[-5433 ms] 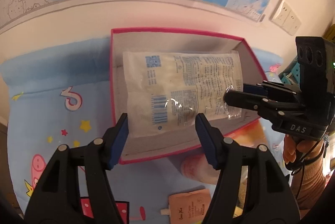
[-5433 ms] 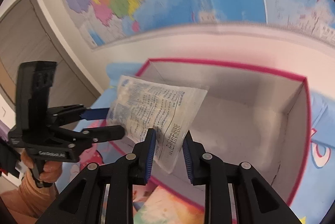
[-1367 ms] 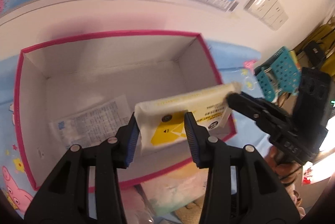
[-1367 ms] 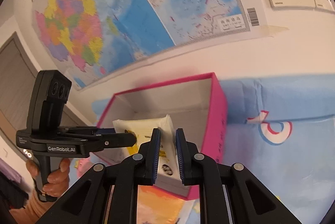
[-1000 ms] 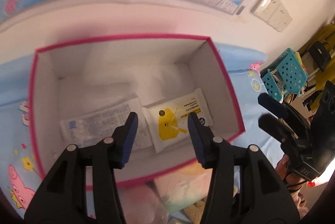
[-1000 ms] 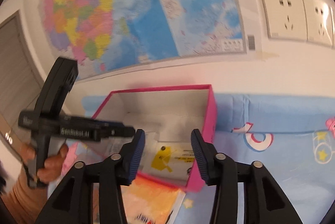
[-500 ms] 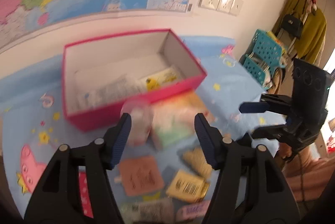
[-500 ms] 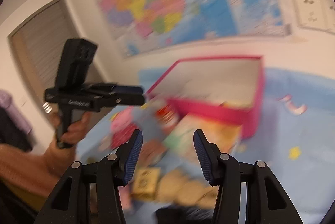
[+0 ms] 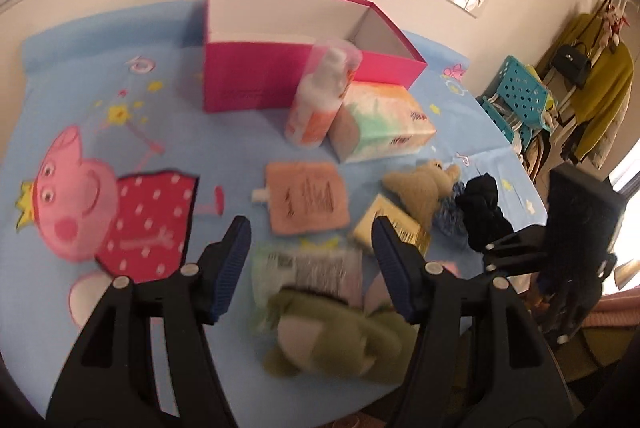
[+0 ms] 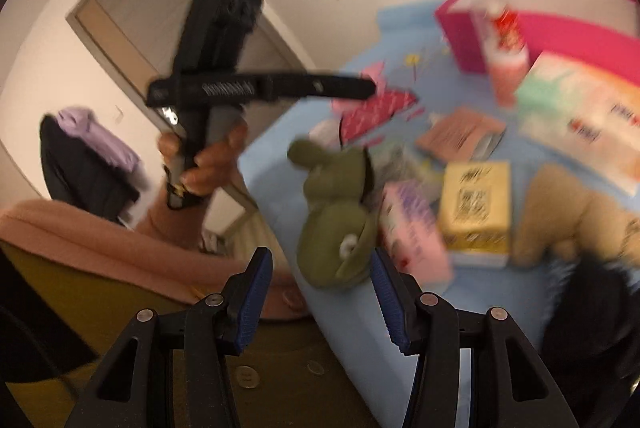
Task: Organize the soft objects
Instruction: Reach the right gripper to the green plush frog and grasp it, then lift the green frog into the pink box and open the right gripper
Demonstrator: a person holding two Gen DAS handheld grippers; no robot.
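Note:
A pink open box (image 9: 280,76) stands at the back of the blue cartoon mat (image 9: 100,108). In front lie a tissue pack (image 9: 380,124), a peach pouch (image 9: 306,198), a tan plush (image 9: 420,184), a yellow packet (image 9: 392,228), a black fabric piece (image 9: 484,208), a printed clear bag (image 9: 308,272) and a green plush (image 9: 336,336). My left gripper (image 9: 310,268) is open above the clear bag and green plush. My right gripper (image 10: 322,298) is open and empty near the green plush (image 10: 336,220) at the mat's front edge.
A capped bottle (image 9: 322,96) stands before the box. A pink packet (image 10: 416,228) lies beside the yellow packet (image 10: 474,206). A blue basket (image 9: 516,100) and hanging clothes are at the right. A door and the person's body are at the left in the right wrist view.
Both grippers let go of the wipes pack into the box, then pulled back toward the front of the mat. Both are now open over the loose items near the green plush.

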